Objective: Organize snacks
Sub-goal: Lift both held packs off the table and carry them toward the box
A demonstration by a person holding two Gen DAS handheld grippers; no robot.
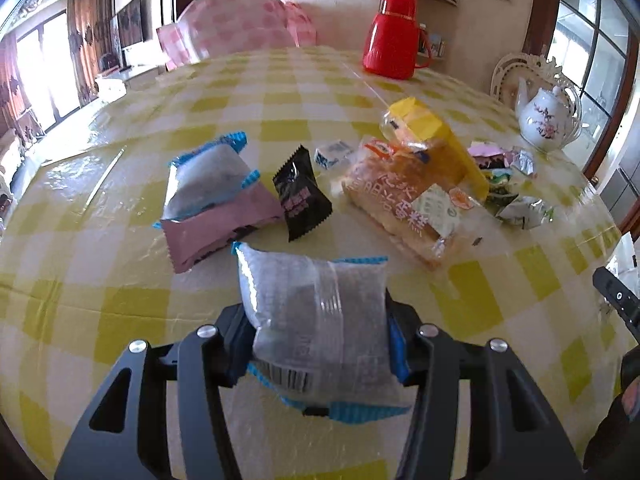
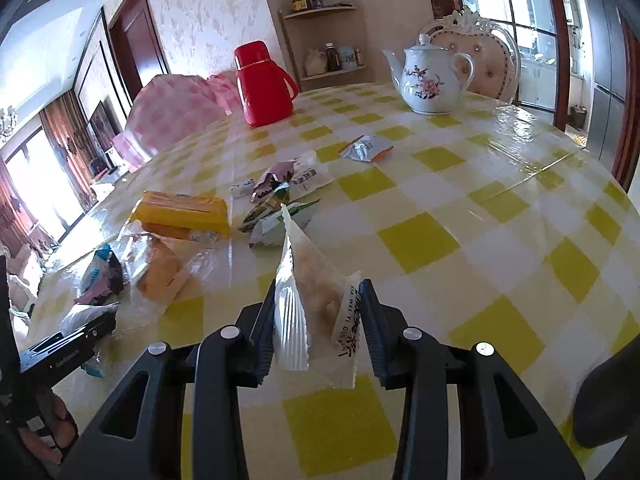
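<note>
A dining table (image 1: 120,288) under a glossy yellow-and-white checked cover, in a sunlit room with curtained windows at far left. Nearest, the left gripper (image 1: 316,344) grasps a blue-edged frosted packet (image 1: 312,312) across its width, pads pressing both side seams, the packet lifted just above the cloth; the right gripper (image 2: 316,332) is clenched on a white-wrapped pastry (image 2: 308,300), held edge-up between the pads. Both packs look light, air-puffed and crushable, with slick film likely to slide, so a hold across the filled middle with gentle pressure seems safer than one on the crimped ends. Beyond, at left, a second blue-edged packet (image 1: 208,176) leans on a pink packet (image 1: 216,228), a black sachet (image 1: 300,196) just beside them. Farther right lies a bagged sponge cake (image 1: 404,204), soft and easily dented, touching a yellow box (image 1: 432,132), stiff enough to grip by its sides; small loose wrappers (image 1: 516,200) are scattered near it. Farthest stand a red flask (image 1: 394,36) and a flowered teapot (image 1: 546,116)
</note>
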